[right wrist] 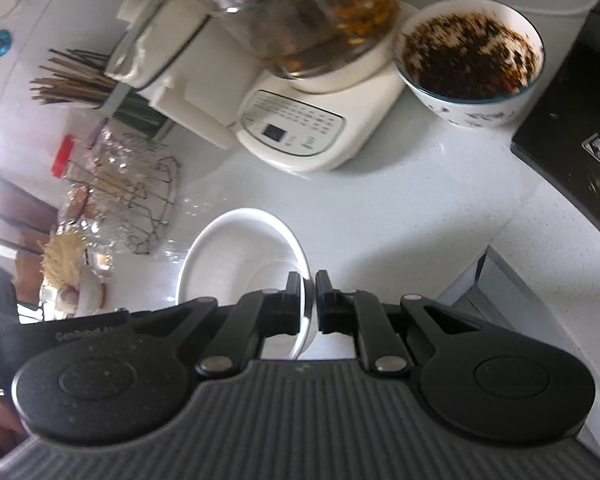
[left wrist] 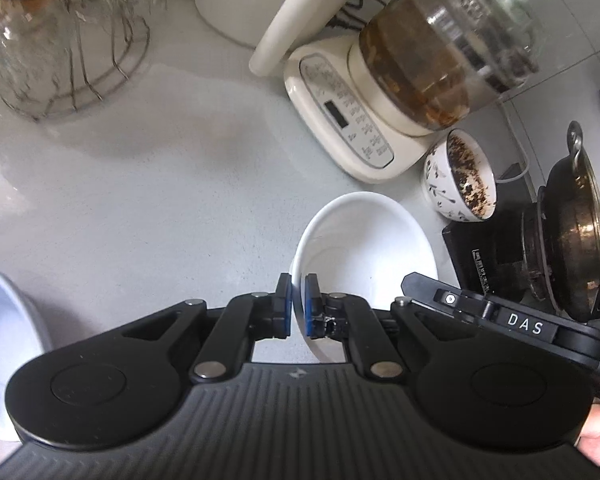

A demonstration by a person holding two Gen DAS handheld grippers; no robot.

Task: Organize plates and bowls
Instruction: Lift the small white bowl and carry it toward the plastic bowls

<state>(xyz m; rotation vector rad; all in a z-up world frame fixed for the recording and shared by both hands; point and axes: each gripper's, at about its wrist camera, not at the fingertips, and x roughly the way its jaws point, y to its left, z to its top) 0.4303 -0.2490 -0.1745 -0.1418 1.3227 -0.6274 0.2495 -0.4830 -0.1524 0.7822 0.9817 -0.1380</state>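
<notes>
Left gripper [left wrist: 298,304] and right gripper [right wrist: 309,302] each clamp opposite rims of the white bowl [left wrist: 364,248], just ahead. Only left view shows wok [left wrist: 572,224]; only right view shows chopsticks [right wrist: 72,84].

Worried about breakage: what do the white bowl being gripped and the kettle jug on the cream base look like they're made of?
The plain white bowl looks like glazed ceramic: glossy, opaque, smooth rim. The clear kettle jug looks like glass: brown contents show through and highlights glint on it, though clear plastic isn't excluded.
</notes>
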